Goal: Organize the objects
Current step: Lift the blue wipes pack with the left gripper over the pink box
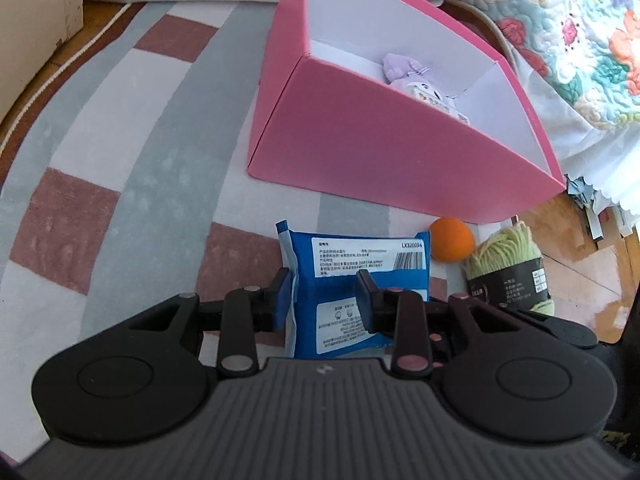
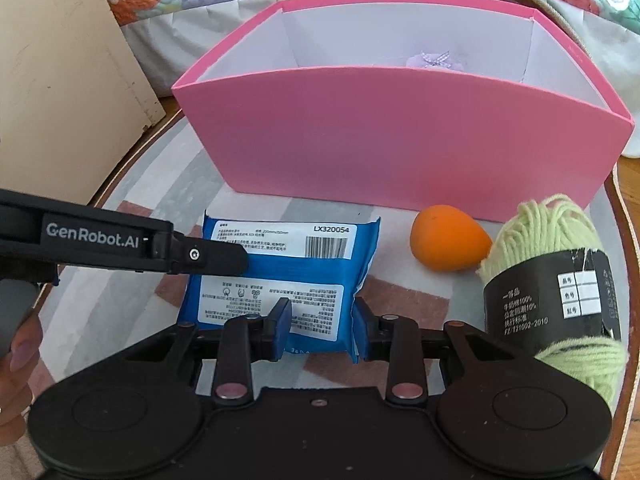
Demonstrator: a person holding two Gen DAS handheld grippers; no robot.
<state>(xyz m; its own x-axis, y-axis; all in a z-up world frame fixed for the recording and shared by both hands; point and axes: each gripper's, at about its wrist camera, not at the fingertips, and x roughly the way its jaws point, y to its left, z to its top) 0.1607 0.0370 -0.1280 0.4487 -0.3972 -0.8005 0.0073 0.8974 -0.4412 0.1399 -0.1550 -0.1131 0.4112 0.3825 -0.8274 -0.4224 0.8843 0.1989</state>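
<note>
A blue pack of wipes [image 1: 360, 256] lies label-up on the checked rug, in front of a pink box [image 1: 400, 160]. My left gripper [image 1: 326, 294] is shut on the pack's left part, one pad at its side seam and the other on its face. In the right wrist view, a left finger [image 2: 216, 256] reaches in over the pack [image 2: 280, 264]. My right gripper [image 2: 323, 322] is shut on the pack's near right corner, which is crumpled at the pad. A purple plush toy [image 1: 404, 72] lies inside the box.
An orange egg-shaped ball [image 2: 448, 240] and a skein of green yarn [image 2: 552, 240] sit right of the pack, close to the pink box [image 2: 400, 140]. A beige cabinet [image 2: 60, 100] stands at the left and a flowered quilt [image 1: 560, 20] hangs behind. A hand [image 2: 16, 360] shows at the lower left.
</note>
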